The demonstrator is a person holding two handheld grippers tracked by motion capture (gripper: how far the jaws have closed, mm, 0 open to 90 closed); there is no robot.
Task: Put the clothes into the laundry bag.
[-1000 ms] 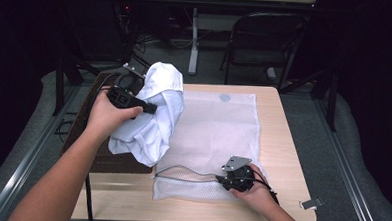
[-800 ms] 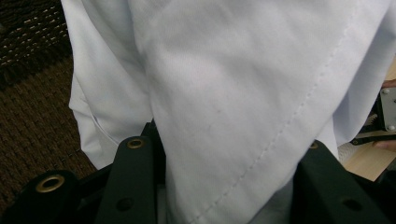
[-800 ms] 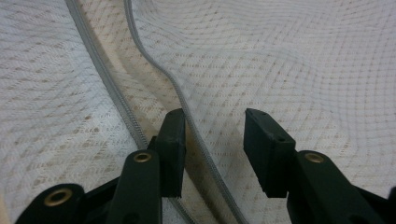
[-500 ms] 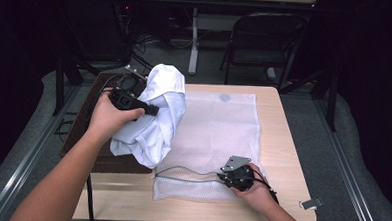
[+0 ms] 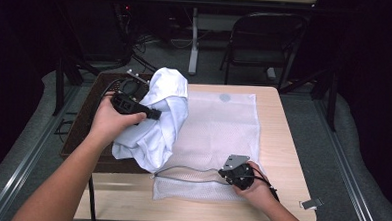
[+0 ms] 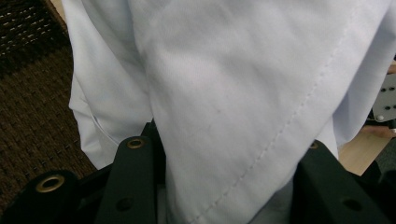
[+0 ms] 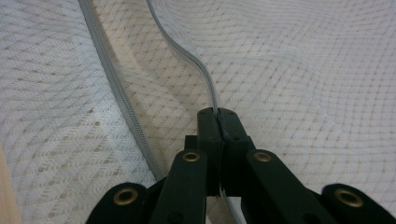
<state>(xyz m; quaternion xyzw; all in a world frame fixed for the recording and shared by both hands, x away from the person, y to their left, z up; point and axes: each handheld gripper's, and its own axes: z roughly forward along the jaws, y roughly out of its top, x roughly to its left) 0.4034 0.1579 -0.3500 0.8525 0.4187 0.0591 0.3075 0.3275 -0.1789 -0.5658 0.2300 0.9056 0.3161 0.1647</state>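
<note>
With the near edge of the flat white mesh laundry bag (image 5: 217, 141) unzipped on the light wooden surface (image 5: 282, 144), the right gripper (image 7: 218, 113) has just been closing and its jaws now pinch the upper grey zipper tape (image 7: 187, 51) of the mouth. Step in hand, I'd say: opening the bag for loading. Farther back, the left gripper (image 5: 154, 113) has its jaws clamped on the crumpled white cotton garment (image 5: 158, 119), held up over the bag's left edge beside the dark woven basket (image 5: 83, 130). Next move likely needs the right to lift that tape so the mouth gapes, then the left to feed the garment in low without snagging mesh.
</note>
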